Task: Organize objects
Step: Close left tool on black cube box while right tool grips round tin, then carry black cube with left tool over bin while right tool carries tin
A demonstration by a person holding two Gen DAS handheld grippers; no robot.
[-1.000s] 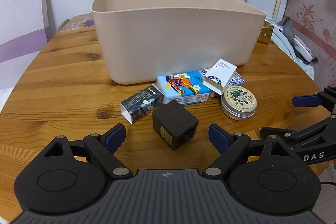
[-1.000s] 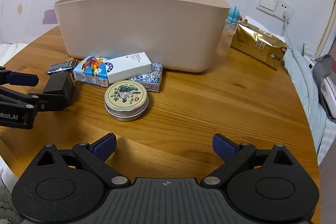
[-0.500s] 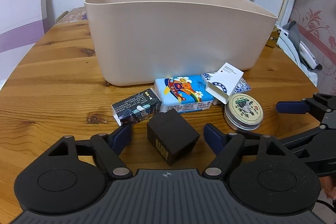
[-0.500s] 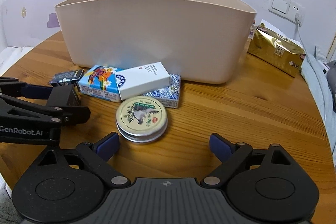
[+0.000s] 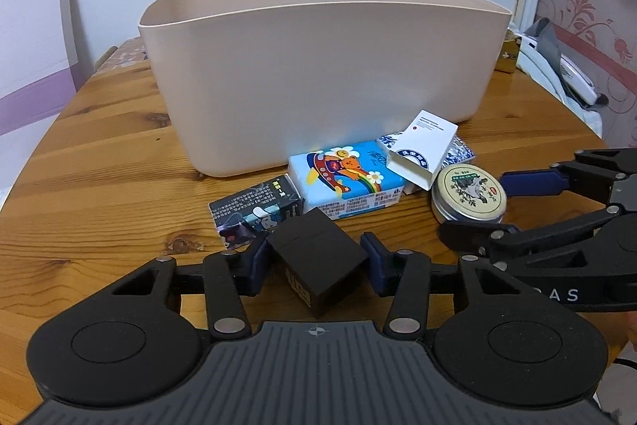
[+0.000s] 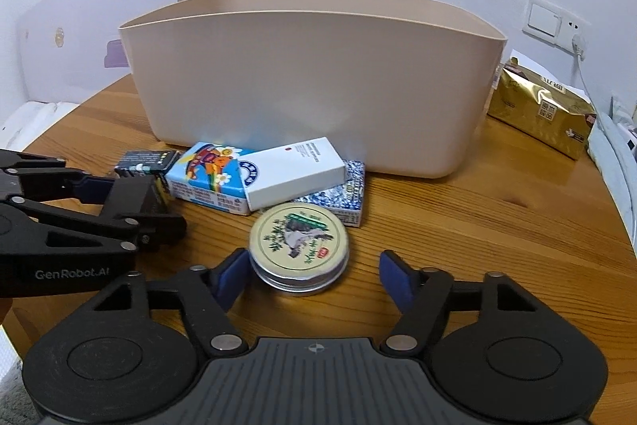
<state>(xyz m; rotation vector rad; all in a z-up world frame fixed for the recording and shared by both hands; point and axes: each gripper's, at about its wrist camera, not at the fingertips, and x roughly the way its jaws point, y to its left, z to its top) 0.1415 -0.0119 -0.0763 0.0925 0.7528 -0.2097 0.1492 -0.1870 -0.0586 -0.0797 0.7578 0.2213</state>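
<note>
A tall beige bin (image 5: pixel 326 74) stands on the wooden table (image 5: pixel 99 186); it also shows in the right wrist view (image 6: pixel 310 82). In front of it lie a dark printed box (image 5: pixel 254 212), a colourful tissue pack (image 5: pixel 344 178), a white box (image 5: pixel 424 148) and a round tin (image 5: pixel 469 192). My left gripper (image 5: pixel 316 261) is shut on a black box (image 5: pixel 316 265) that rests on the table. My right gripper (image 6: pixel 312 279) is open around the round tin (image 6: pixel 298 245), its left pad beside the tin's rim.
A blue patterned pack (image 6: pixel 342 194) lies under the white box (image 6: pixel 292 172). A gold foil packet (image 6: pixel 541 110) lies at the right by the wall socket (image 6: pixel 553 24). Cloth and a phone (image 5: pixel 573 74) sit past the table's right edge.
My left gripper moved forward and closed on the black box. My right gripper advanced toward the round tin, which now sits between its open fingers.
</note>
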